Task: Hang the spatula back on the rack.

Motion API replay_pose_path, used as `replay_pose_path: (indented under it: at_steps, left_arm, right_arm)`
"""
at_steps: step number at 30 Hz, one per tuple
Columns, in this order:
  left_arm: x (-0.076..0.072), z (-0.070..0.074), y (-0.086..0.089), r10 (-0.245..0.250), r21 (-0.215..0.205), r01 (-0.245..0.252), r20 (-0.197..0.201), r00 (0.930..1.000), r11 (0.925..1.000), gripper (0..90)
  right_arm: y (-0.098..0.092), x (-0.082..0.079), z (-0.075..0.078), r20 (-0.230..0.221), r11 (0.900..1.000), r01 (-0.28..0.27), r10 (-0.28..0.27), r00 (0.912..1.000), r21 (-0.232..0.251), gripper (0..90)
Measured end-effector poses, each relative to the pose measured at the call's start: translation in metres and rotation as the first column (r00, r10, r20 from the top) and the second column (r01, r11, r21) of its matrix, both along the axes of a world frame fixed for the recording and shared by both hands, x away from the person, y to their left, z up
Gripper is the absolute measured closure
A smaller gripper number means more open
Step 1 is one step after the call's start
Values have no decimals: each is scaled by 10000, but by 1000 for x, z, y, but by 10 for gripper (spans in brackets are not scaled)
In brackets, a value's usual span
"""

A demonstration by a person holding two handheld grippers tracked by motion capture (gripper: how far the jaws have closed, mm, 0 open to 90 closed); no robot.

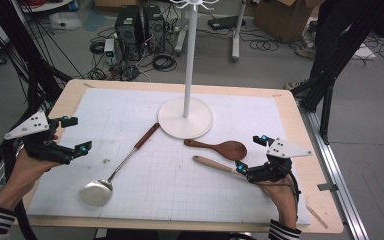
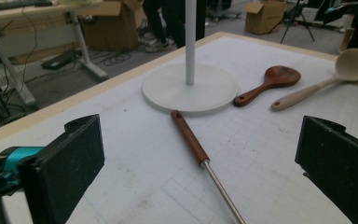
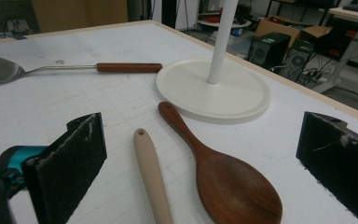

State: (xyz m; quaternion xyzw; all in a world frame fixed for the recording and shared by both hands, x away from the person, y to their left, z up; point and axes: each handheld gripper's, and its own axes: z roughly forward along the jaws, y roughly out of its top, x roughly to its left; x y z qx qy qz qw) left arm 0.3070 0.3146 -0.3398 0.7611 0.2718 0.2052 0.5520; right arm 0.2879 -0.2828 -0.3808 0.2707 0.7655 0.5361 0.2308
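Note:
A white hook stand (image 1: 185,119) rises from a round base at the mat's far middle. A metal spatula (image 1: 98,191) with a brown handle (image 2: 189,137) lies left of centre. A dark wooden spoon (image 1: 222,148) and a pale wooden spoon (image 1: 213,164) lie right of centre. My left gripper (image 1: 77,134) hovers open at the mat's left edge, facing the spatula handle, nothing between its jaws. My right gripper (image 1: 251,152) is open over the bowl ends of the dark spoon (image 3: 235,186) and pale spoon (image 3: 151,176), touching neither. The pale spoon's bowl is hidden under it in the high view.
A white gridded mat (image 1: 145,110) covers the wooden table (image 1: 70,92). Computer towers (image 1: 140,27), cables and cardboard boxes (image 1: 285,15) sit on the floor beyond the far edge. Black tripod legs (image 1: 325,75) stand at the right. The stand's base (image 3: 213,91) lies just beyond the spoons' handles.

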Motion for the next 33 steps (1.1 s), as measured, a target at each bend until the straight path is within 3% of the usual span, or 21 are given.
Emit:
replay_pose_path:
  at_steps: [6, 12, 17, 21, 25, 28, 31, 33]
  left_arm:
    - [4, 3, -16, 185, 1265, -119, -513, 9985, 9919, 17]
    - [14, 3, -38, 86, 2459, 243, -1321, 9912, 9690, 17]
    - [23, 1, -55, 38, 2955, 561, -1982, 9802, 9537, 18]
    - [30, 0, -68, -73, 3359, 928, -2475, 9689, 9373, 39]
    - [37, -1, -79, -109, 3685, 1149, -2728, 9620, 9225, 61]
    - [40, -2, -85, -52, 3818, 1197, -2877, 9577, 9164, 70]
    - [43, -3, -90, -15, 4051, 1320, -3068, 9518, 9047, 74]
    - [46, -5, -94, 33, 4272, 1418, -3212, 9470, 8930, 74]
  right_arm:
    - [-1, 0, 0, 60, 10000, -1, 1, 10000, -21, 7]
    - [0, 0, 1, 52, 10000, -39, 39, 10000, -24, 7]
    - [1, 0, 1, 66, 10000, -94, 94, 9999, -24, 7]
    - [1, 0, 1, 72, 9999, -97, 98, 9999, -67, 7]
    - [1, 0, 1, 89, 9999, -128, 128, 9999, -37, 7]
    - [0, 0, 2, 152, 9999, -122, 122, 9998, -30, 7]
    - [0, -1, 2, 124, 9999, -127, 127, 9998, 0, 7]
    - [0, -1, 2, 88, 9999, -136, 136, 9999, 11, 7]
